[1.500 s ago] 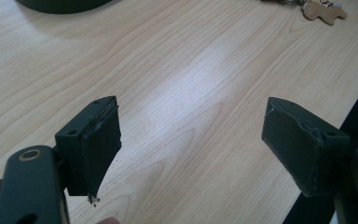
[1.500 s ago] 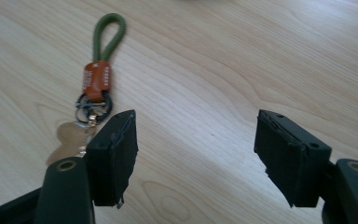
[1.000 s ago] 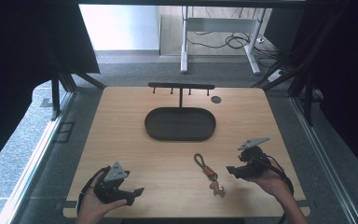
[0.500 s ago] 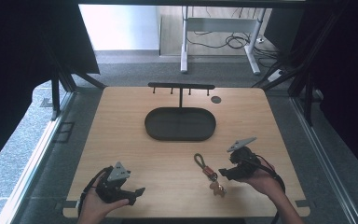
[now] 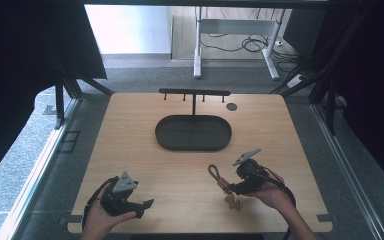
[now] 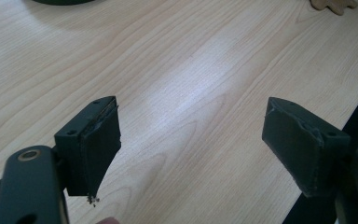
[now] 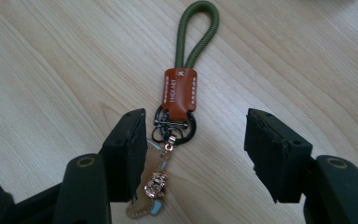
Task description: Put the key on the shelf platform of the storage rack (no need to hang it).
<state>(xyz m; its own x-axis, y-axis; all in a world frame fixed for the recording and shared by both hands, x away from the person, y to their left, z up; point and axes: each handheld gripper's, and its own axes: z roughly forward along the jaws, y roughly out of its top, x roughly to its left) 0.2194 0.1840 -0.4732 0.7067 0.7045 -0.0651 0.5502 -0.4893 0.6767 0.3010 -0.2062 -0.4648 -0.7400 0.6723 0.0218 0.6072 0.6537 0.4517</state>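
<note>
Green-looped keychain with tan leather tab lies flat on bare wood between the right gripper's closing, half-spread jaws, unpinched.

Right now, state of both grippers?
Left gripper: jaws open, nothing between them, just bare table.
Right gripper: jaws open but have just been closing, straddling the keychain on the table; pads not pressing on it yet.

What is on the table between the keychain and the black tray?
Nothing. In the high view, only bare wooden table lies between the keychain and the black tray.
</note>
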